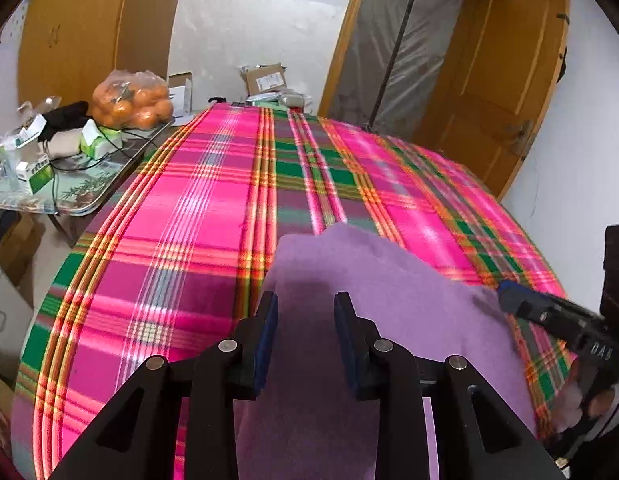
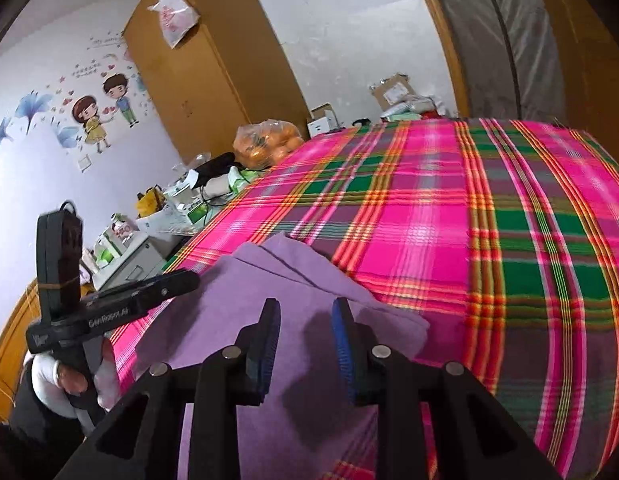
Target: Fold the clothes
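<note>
A folded purple cloth (image 2: 293, 320) lies on a bed's pink-and-green plaid sheet (image 1: 181, 240), near its front edge. The left gripper (image 1: 305, 312) and right gripper (image 2: 305, 320) hover just above it, jaws parted and gripping nothing, seemingly poised over the layered edges for another fold. On the cluttered side table (image 1: 81, 200), a clear plastic bag (image 1: 131, 98) bulges with oranges.

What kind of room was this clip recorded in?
Most likely a bedroom at home. A plaid sheet covers what looks like a bed, a wooden wardrobe stands against the wall, and cartoon wall stickers sit beside it. A cluttered side table holds a bag of oranges.
</note>
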